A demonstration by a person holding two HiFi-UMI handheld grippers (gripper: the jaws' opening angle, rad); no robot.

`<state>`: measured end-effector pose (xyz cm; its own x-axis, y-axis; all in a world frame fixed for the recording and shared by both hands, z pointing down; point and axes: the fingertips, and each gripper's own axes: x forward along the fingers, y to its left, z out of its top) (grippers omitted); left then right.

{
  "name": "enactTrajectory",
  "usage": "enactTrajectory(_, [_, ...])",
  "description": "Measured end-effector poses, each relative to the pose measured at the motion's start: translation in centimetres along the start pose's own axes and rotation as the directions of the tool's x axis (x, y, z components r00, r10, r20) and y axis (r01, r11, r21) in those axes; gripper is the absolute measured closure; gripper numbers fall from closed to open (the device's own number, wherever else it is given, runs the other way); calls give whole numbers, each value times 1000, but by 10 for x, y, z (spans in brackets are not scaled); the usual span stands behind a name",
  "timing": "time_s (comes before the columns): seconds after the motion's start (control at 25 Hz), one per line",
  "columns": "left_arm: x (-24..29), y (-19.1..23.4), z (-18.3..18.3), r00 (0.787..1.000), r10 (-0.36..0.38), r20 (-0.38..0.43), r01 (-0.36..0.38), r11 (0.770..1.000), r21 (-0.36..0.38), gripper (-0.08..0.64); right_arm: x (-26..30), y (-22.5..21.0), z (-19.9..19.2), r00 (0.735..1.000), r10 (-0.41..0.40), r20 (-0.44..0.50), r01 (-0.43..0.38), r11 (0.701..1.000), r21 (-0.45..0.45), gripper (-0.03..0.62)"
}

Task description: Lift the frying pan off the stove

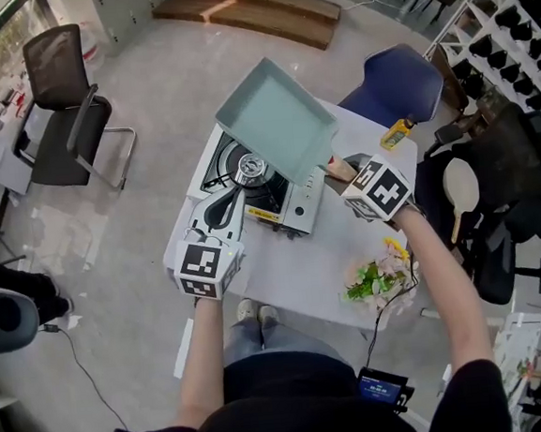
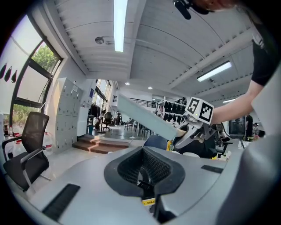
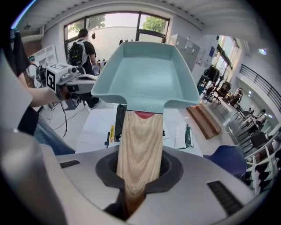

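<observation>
The frying pan [image 1: 276, 116] is square and pale teal, and it hangs tilted in the air above the portable gas stove [image 1: 294, 210] on the white table. My right gripper [image 1: 344, 172] is shut on its wooden handle [image 3: 140, 149], which runs straight out between the jaws to the pan [image 3: 145, 79]. The stove's burner [image 1: 250, 168] lies bare under the pan's near edge. My left gripper [image 1: 210, 242] rests low at the stove's front left, apart from the pan. Its jaws do not show clearly. From the left gripper view the pan [image 2: 145, 117] and the right gripper [image 2: 193, 128] appear raised ahead.
A yellow bottle [image 1: 397, 133] stands at the table's far right. Leafy greens [image 1: 375, 281] lie near the front right edge of the table [image 1: 294, 274]. A blue chair [image 1: 400, 86] sits behind the table, and a black office chair [image 1: 68, 106] stands off to the left.
</observation>
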<state>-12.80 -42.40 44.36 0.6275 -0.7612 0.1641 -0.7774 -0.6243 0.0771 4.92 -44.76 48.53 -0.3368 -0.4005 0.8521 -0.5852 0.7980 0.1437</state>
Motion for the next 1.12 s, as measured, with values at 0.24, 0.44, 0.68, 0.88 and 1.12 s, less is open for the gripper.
enactTrajectory(0.24, [-1, -11, 18, 1000, -11, 29, 10, 1000, 28, 541, -52, 6, 10, 974, -124, 187, 87, 977, 193, 540])
enactTrajectory(0.44, [-6, -24, 31, 999, -25, 47, 23, 998, 51, 541, -83, 15, 10, 912, -262, 315, 151, 930, 336, 538])
enactTrajectory(0.68, [-9, -38, 41, 998, -37, 58, 33, 997, 73, 541, -110, 20, 8, 785, -460, 414, 248, 847, 470, 538])
enactTrajectory(0.88, [-13, -41, 45, 997, -37, 70, 32, 997, 72, 541, -121, 29, -4, 657, -609, 444, 289, 748, 597, 538])
enactTrajectory(1.12, [-16, -44, 47, 996, -28, 79, 22, 997, 75, 541, -136, 47, -30, 537, -728, 426, 354, 653, 669, 538])
